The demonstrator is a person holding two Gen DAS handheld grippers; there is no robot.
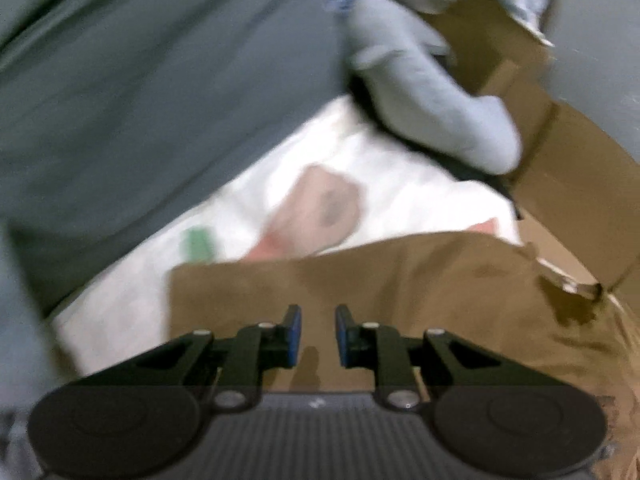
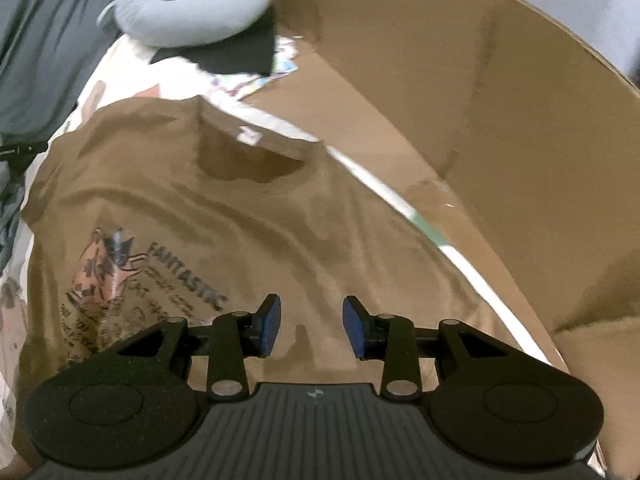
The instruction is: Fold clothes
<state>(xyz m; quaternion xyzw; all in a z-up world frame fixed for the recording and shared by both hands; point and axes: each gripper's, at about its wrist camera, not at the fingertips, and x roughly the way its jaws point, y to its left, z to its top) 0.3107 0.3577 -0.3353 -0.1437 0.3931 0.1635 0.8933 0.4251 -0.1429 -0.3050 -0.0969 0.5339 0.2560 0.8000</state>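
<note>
White printed sheet (image 2: 120, 76) bears brown T-shirt (image 2: 248, 216) beneath both empty, parted hand-held grippers (image 2: 311, 326).

The brown T-shirt (image 2: 304, 216) is soft matt cloth, lightly creased, with a flat printed graphic (image 2: 116, 280) on its front. Under it the white sheet (image 1: 360, 168) is printed cloth, also matt. The cardboard box (image 2: 500, 92) is plain brown board, dull and smooth. The neck pillow (image 2: 188, 12) is pale blue matt fabric. Each hand-held gripper, left (image 1: 318, 336) and right (image 2: 312, 328), is matt black plastic with blue pads (image 2: 271, 320) and small bright metal pins.
</note>
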